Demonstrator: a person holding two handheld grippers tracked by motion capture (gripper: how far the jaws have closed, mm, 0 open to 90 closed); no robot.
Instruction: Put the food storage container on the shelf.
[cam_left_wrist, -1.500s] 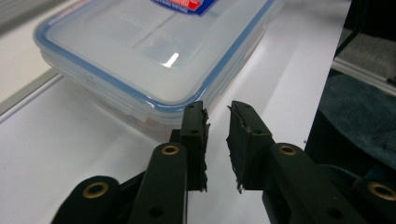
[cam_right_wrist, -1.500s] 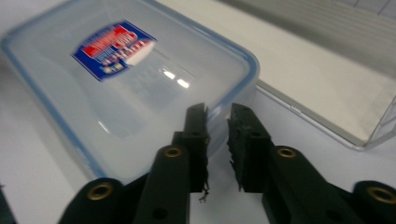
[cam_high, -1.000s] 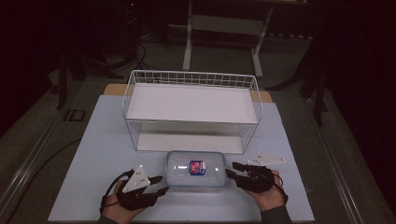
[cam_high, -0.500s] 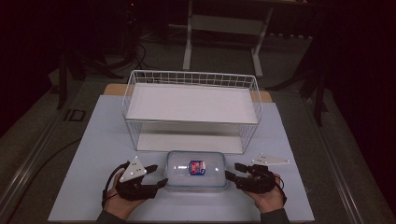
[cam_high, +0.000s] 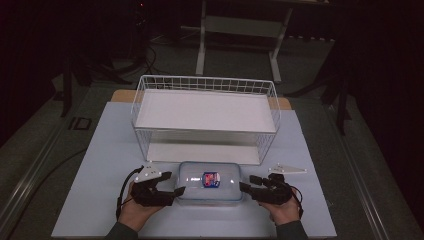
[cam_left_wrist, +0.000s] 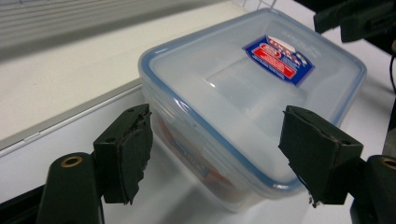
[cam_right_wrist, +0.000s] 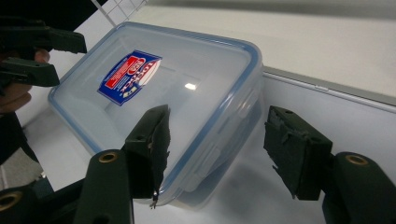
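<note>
A white wire basket (cam_high: 205, 117) stands on the pale table (cam_high: 100, 165).

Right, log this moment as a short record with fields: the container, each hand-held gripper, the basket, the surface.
container: clear plastic box with blue-rimmed lid and red-and-blue label, lying flat on the table, lid on
left hand-held gripper: at the box's left end, jaws just opened, pads apart, one each side of a corner
right hand-held gripper: at the box's right end, jaws just opened, not pressing
basket: white wire basket, behind the box
surface: white table
</note>
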